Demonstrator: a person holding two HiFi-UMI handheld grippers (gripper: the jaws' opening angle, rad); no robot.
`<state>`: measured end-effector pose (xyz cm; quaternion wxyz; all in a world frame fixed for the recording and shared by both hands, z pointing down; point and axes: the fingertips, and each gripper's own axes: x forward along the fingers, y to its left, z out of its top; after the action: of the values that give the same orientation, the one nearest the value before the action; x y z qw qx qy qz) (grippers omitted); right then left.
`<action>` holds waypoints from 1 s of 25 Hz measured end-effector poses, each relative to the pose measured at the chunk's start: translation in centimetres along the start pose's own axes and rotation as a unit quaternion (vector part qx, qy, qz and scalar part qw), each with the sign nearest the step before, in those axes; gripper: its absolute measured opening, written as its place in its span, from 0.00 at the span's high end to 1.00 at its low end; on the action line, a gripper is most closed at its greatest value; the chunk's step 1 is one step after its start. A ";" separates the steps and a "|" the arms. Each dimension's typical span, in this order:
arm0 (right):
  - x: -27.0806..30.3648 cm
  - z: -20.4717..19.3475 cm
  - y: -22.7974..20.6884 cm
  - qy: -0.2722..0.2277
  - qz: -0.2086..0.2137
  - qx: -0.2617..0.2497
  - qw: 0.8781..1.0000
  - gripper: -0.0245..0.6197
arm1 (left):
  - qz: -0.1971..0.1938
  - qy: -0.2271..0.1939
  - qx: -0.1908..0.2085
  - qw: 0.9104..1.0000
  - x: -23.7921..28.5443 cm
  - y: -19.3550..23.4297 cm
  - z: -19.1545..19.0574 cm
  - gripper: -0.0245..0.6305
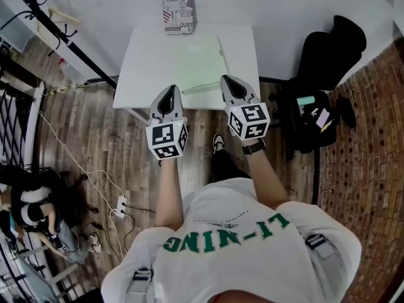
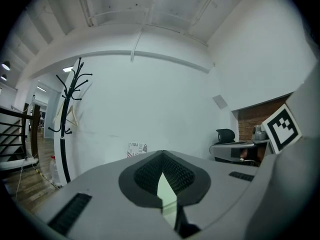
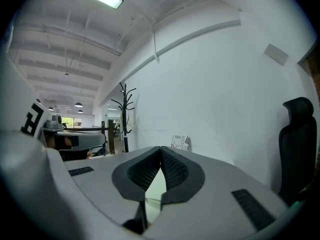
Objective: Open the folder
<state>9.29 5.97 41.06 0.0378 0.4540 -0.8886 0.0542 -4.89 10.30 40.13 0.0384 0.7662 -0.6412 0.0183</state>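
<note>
A pale green folder [image 1: 199, 62] lies flat and closed on the white table [image 1: 142, 68]. Both grippers hover at the table's near edge, pointing toward the folder. My left gripper [image 1: 169, 93] is over the near left edge, its tips together with nothing between them. My right gripper [image 1: 228, 81] is at the folder's near right corner, also shut and empty. In the left gripper view the jaw tips [image 2: 162, 153] meet, and a strip of the folder [image 2: 167, 189] shows below them. The right gripper view shows the same: tips [image 3: 160, 148] touching, the folder [image 3: 154, 189] beneath.
A printed box [image 1: 178, 14] stands at the table's far edge against the white wall. A black office chair [image 1: 334, 43] and an open black bag [image 1: 309, 115] sit to the right. A coat rack [image 2: 70, 114] stands at the left. Cables and a power strip [image 1: 120, 204] lie on the floor.
</note>
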 end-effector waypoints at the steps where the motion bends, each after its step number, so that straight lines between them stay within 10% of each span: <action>1: 1.6 0.2 -0.9 -0.001 0.005 0.002 1.000 0.94 | 0.003 0.001 0.002 1.000 1.8 0.5 0.2 0.94; 11: 15.2 5.2 -11.4 -0.014 0.037 0.023 0.999 0.91 | 0.011 -0.005 0.014 1.000 18.6 1.9 4.7 0.94; 25: 24.2 -5.3 -19.4 0.128 0.042 0.067 0.989 0.76 | -0.014 0.048 -0.004 0.999 30.5 3.1 0.0 0.94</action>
<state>10.96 -24.07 50.36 0.1184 0.4068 -0.8891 0.1731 -2.49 -20.15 42.63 0.0730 0.7731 -0.6280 0.0520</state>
